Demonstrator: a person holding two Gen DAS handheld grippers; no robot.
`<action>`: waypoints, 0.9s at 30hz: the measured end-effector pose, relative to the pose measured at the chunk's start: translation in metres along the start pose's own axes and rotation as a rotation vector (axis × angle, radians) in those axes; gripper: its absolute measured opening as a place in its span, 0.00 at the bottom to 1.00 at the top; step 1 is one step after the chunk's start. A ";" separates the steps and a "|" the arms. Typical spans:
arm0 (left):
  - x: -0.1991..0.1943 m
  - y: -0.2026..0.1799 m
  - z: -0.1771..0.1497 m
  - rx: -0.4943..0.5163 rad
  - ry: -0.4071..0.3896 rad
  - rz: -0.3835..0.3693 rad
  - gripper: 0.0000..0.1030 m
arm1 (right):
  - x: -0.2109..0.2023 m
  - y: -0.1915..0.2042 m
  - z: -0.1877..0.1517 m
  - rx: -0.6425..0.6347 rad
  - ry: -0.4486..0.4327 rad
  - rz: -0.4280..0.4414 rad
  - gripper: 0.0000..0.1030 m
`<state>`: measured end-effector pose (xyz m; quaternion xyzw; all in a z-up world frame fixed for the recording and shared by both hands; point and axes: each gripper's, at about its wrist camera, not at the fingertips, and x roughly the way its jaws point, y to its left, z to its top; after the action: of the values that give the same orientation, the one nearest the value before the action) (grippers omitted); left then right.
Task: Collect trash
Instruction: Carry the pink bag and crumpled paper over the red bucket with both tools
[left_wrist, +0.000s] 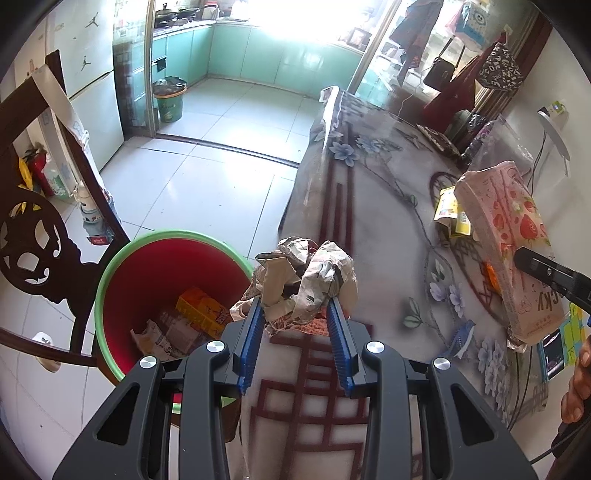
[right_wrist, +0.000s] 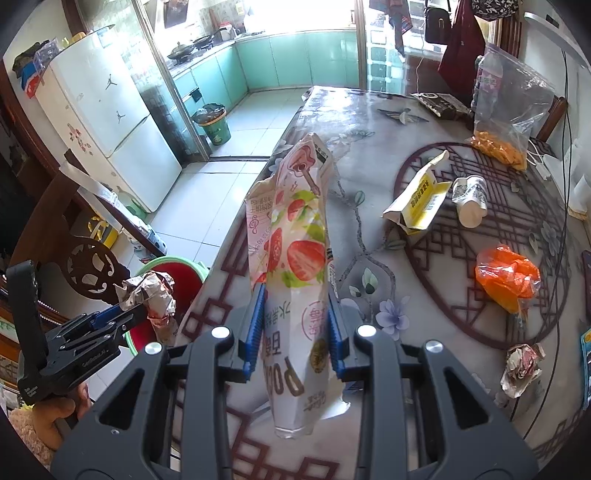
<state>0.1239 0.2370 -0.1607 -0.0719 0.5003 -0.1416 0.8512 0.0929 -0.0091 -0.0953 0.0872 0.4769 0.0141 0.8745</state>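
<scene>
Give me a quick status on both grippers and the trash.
Left gripper shut on crumpled paper wad, beside red bin. Right gripper shut on strawberry snack bag over table. Nothing blocking the bin.

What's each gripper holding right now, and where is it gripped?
Left gripper: crumpled newspaper ball, pinched at its lower part. Right gripper: strawberry snack bag, clamped across its middle.

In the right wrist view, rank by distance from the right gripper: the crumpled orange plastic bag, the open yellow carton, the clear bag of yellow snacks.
1. Crumpled orange plastic bag, right, mid-table.
2. Open yellow carton, farther back, centre.
3. Clear bag of yellow snacks, far right edge.
</scene>
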 end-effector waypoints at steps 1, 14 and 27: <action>0.000 0.001 0.001 -0.002 0.000 0.006 0.32 | 0.001 0.002 0.000 -0.004 0.002 0.002 0.29; -0.004 0.019 0.003 -0.043 -0.007 0.040 0.32 | 0.019 0.033 0.005 -0.081 0.039 0.050 0.29; -0.006 0.044 0.005 -0.087 -0.015 0.065 0.32 | 0.031 0.066 0.007 -0.164 0.067 0.085 0.29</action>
<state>0.1329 0.2802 -0.1643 -0.0936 0.5017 -0.0913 0.8551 0.1197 0.0585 -0.1064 0.0348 0.4989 0.0931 0.8609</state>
